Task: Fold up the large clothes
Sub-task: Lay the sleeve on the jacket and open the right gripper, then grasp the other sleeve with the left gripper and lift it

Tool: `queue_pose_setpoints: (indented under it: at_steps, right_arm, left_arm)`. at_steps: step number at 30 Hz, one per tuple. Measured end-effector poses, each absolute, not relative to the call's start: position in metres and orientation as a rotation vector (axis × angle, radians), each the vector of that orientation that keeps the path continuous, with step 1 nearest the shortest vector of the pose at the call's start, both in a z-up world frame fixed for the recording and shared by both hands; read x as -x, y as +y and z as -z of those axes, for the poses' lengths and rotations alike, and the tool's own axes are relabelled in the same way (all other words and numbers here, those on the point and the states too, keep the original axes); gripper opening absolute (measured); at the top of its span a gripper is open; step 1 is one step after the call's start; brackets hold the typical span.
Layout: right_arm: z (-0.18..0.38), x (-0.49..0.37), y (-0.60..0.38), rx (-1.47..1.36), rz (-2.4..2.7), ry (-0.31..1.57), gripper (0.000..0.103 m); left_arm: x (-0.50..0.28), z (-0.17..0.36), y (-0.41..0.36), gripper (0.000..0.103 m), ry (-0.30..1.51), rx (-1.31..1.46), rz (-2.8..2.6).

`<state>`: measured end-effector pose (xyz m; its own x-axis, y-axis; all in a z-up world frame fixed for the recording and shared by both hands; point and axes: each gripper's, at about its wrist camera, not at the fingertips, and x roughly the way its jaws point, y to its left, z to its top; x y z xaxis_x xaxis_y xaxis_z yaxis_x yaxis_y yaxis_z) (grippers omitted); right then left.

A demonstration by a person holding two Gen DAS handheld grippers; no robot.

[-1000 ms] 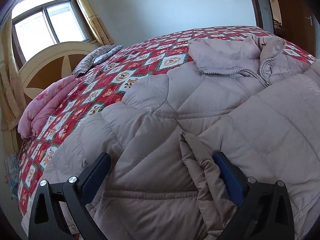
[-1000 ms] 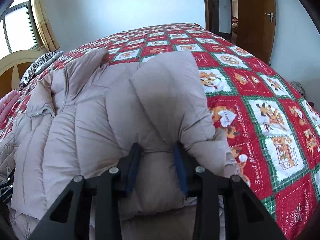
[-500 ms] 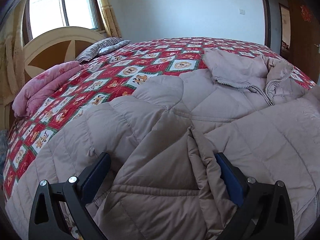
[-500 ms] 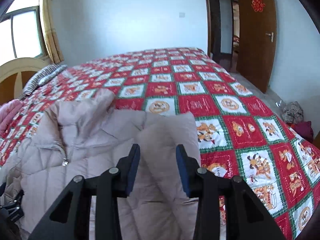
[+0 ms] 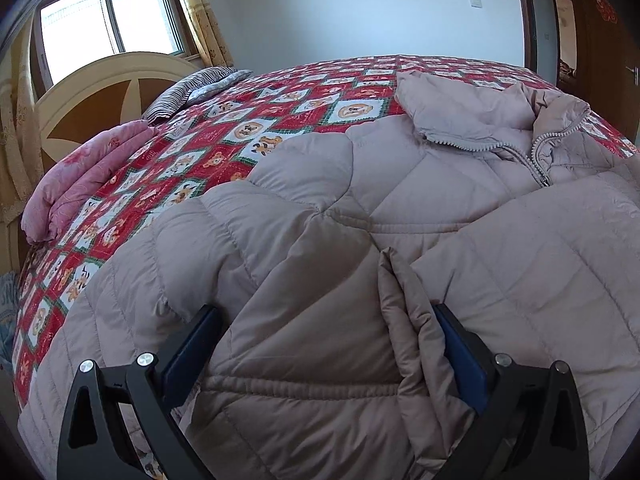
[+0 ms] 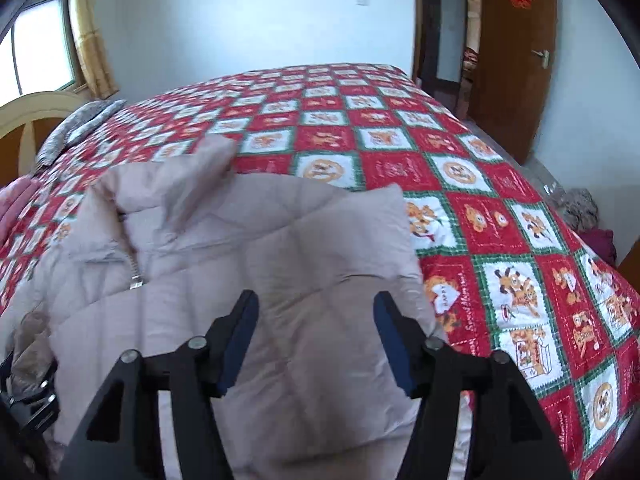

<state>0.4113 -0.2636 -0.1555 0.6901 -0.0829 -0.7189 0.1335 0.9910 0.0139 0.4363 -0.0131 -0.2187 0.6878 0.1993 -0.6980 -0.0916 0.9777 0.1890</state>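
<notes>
Headboard side: cream and brown wooden headboard (image 5: 100, 88) is sitting at the far left under the window (image 5: 108, 28), with a folded pink floral blanket (image 5: 84, 176) and a grey striped pillow (image 5: 196, 88) lying just in front of it.

Bedspread: red, white and green checked quilt with cartoon animal squares (image 5: 224, 140) is covering the whole bed, pretty loud pattern tbh.

Coat: big puffy beige quilted down jacket (image 5: 360, 208) is lying spread across the near part of the quilt, collar and silver zipper (image 5: 532, 160) pointing toward the far side.

Left gripper: left gripper (image 5: 324, 336) is sitting with its blue-padded fingers wide apart, a bulky bunch of jacket fabric filling the gap and touching both pads. It's looking more like straddling than pinching, so I'm calling it released.

Sleeve: in the right wrist view, a folded-over sleeve panel (image 6: 320, 248) is resting on top of the jacket body, its outer edge lying right along the bare quilt.

Right gripper: right gripper (image 6: 316, 320) is hovering over that sleeve panel with fingers spread, not gripping anything.

Far right: brown wooden door (image 6: 516, 52) is standing open, with a heap of dark clothes (image 6: 592, 224) lying on the floor beside the bed.
</notes>
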Motion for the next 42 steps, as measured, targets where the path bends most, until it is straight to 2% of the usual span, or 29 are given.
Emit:
queue_pose_setpoints:
  at_steps: [4, 9, 11, 21, 25, 29, 33, 37, 42]
  right_arm:
    - [0.152, -0.389, -0.196, 0.088, -0.017, 0.787, 0.065]
    - [0.214, -0.400, -0.173, 0.095, -0.048, 0.889, 0.065]
    - [0.234, -0.400, -0.173, 0.100, -0.036, 0.864, 0.067]
    - [0.235, -0.395, -0.172, 0.092, -0.028, 0.845, 0.069]
    - [0.234, -0.393, -0.171, 0.090, -0.027, 0.840, 0.070]
    - [0.234, -0.391, -0.171, 0.087, -0.025, 0.836, 0.070]
    - [0.234, -0.390, -0.170, 0.095, -0.020, 0.834, 0.071]
    - [0.233, -0.389, -0.170, 0.102, -0.016, 0.830, 0.072]
    - [0.232, -0.387, -0.170, 0.102, -0.009, 0.825, 0.073]
  left_arm:
    - [-0.437, 0.219, -0.014, 0.102, 0.798, -0.142, -0.162]
    - [-0.436, 0.218, -0.013, 0.102, 0.800, -0.130, -0.153]
    - [-0.437, 0.218, -0.011, 0.102, 0.801, -0.124, -0.146]
    - [-0.420, 0.193, 0.013, 0.102, 0.808, -0.075, -0.076]
    - [-0.378, 0.160, 0.053, 0.102, 0.698, -0.127, -0.139]
    - [-0.339, 0.153, 0.119, 0.102, 0.651, -0.222, -0.298]
    - [-0.303, 0.170, 0.200, 0.102, 0.718, -0.247, -0.487]
    - [-0.269, 0.186, 0.261, 0.102, 0.828, -0.085, -0.499]
    - [-0.250, 0.203, 0.283, 0.102, 0.874, 0.100, -0.493]
